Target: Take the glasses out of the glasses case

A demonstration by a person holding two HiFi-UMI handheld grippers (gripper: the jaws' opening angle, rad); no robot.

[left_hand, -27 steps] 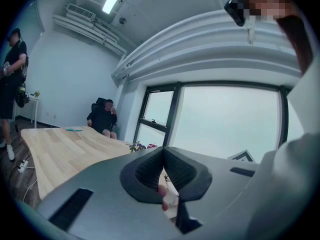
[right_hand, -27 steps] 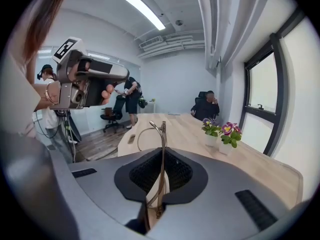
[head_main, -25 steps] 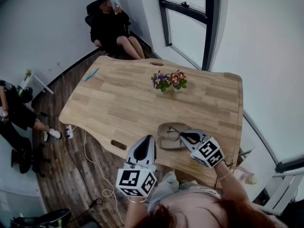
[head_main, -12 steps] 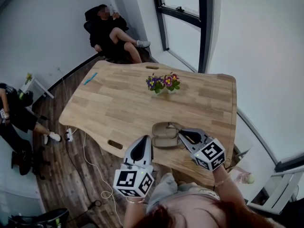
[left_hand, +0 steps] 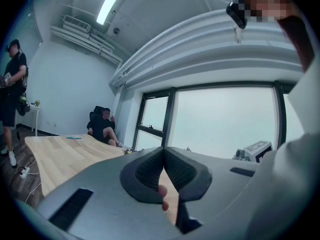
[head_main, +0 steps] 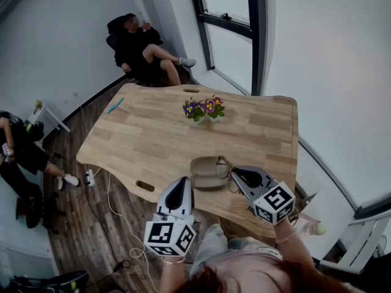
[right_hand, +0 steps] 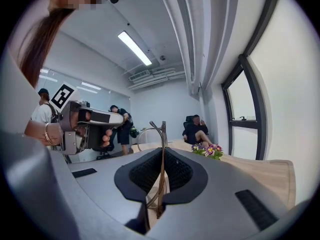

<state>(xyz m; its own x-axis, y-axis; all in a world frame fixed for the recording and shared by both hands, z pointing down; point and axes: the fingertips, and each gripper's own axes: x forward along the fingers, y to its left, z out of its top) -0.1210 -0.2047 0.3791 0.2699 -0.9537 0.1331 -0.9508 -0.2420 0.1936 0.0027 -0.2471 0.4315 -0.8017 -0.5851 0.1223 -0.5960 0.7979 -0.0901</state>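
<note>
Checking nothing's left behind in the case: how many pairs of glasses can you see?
1 pair of glasses, clamped in the right tool, just beside the glasses case on the table. The case's inside is too small to check, so another could be hidden.

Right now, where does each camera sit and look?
Head view: on person's head, looking down at light wooden table, open tan glasses case, left gripper, right gripper, forearms.
Left gripper view: on left gripper, along its shut jaws toward window.
Right gripper view: on right gripper, jaws shut on thin metal glasses, facing purple flowers; left hand shows.
Shared: flowers, in head and right gripper views.
</note>
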